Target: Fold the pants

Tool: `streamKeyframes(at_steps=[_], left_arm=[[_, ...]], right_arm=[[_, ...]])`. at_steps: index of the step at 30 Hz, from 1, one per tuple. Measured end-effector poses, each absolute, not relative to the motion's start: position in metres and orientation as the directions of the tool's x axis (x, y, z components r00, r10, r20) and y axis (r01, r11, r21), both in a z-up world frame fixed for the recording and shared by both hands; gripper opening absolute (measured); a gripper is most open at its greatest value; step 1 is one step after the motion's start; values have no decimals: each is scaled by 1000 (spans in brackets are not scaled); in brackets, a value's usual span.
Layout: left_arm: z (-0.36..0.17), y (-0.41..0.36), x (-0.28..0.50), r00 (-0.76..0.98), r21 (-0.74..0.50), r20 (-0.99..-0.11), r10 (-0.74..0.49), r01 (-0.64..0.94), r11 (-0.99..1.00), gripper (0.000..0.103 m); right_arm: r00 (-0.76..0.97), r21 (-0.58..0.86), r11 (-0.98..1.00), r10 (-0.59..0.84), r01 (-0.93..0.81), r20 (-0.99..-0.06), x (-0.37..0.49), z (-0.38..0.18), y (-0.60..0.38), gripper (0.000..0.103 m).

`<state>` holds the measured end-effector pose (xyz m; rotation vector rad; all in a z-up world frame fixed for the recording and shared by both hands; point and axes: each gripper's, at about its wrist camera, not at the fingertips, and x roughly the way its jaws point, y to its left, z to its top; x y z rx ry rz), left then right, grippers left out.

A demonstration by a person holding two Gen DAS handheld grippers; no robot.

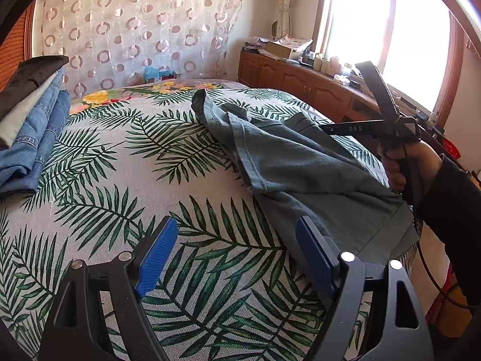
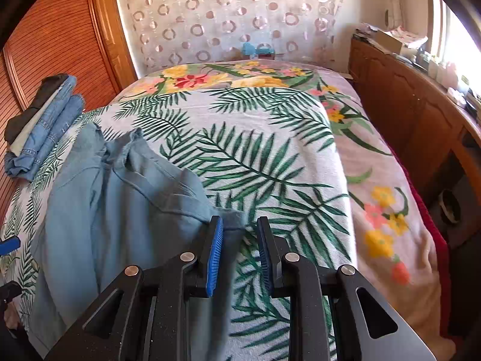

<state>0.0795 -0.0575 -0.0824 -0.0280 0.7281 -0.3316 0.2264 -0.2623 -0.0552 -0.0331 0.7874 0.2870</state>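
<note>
A pair of grey-blue pants (image 1: pixel 288 162) lies crumpled on the leaf-print bedspread (image 1: pixel 126 186), and also shows in the right wrist view (image 2: pixel 114 204). My left gripper (image 1: pixel 237 240) is open and empty above the bedspread, its right finger by the pants' near edge. My right gripper (image 2: pixel 240 234) has its jaws partly open with nothing between them, just right of the pants' edge. In the left wrist view the right gripper's body (image 1: pixel 387 123) is held by a hand above the pants; its fingertips are not visible there.
A stack of folded jeans and other clothes (image 1: pixel 33 126) sits at the bed's left edge, also in the right wrist view (image 2: pixel 45 126). A wooden cabinet (image 2: pixel 421 126) with clutter runs along the right under the window. A wooden door (image 2: pixel 51 48) stands left.
</note>
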Motion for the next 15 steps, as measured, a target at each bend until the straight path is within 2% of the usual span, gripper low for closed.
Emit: streamKeyframes(at_steps=[3, 4, 6, 11, 15], left_arm=[[-83, -57, 79, 696, -139, -650, -306, 287, 948, 82], [-83, -57, 79, 696, -138, -650, -306, 287, 948, 82], [-83, -57, 79, 696, -138, -651, -305, 286, 948, 82], [-85, -55, 81, 694, -141, -653, -303, 282, 949, 82], [-86, -55, 81, 693, -139, -656, -301, 281, 950, 82]], right_arm=[[666, 63, 950, 260, -304, -699, 225, -58, -256, 22], [663, 57, 947, 265, -317, -700, 224, -59, -255, 10], [666, 37, 946, 255, -323, -700, 223, -61, -253, 5], [739, -39, 975, 138, -217, -659, 215, -53, -267, 4], [740, -4, 979, 150, -202, -656, 214, -54, -279, 4]])
